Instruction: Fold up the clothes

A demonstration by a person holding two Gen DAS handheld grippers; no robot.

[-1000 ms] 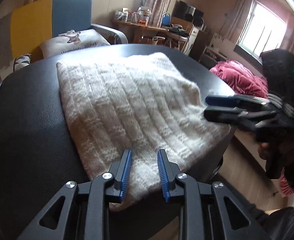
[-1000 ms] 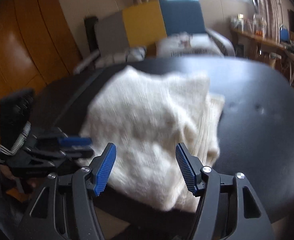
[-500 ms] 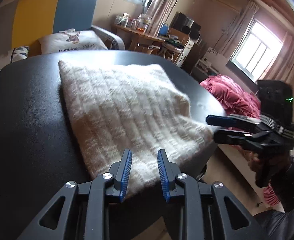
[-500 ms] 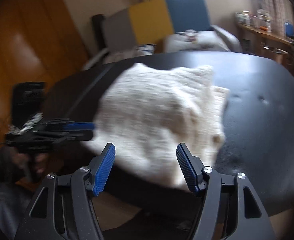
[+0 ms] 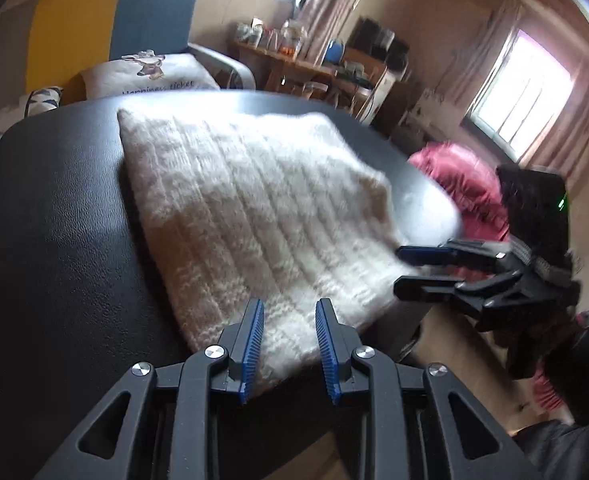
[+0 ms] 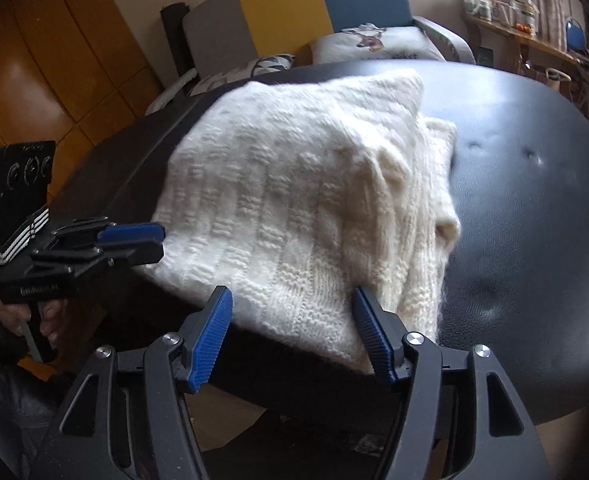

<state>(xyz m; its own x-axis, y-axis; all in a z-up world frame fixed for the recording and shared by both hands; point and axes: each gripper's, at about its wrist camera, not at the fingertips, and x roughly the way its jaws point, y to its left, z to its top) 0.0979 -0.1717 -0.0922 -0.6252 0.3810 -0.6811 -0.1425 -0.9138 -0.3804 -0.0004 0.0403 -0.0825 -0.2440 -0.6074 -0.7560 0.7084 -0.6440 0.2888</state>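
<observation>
Left gripper hovers at the near edge of the folded white knit sweater, jaws parted, gripping nothing. Right gripper hangs released too, wide apart, at the sweater's other near corner. The sweater lies flat on the black padded table, overhanging its edge slightly.

This is a lived-in room of a home, part sitting room. A sofa with grey, yellow and blue back panels carries a printed cushion and stands behind the black padded tabletop, while curtained windows let in daylight. A wooden side shelf crowded with jars and a blue kettle, a heap of pink bedding on the floor and orange wooden wall panels all show a household.
</observation>
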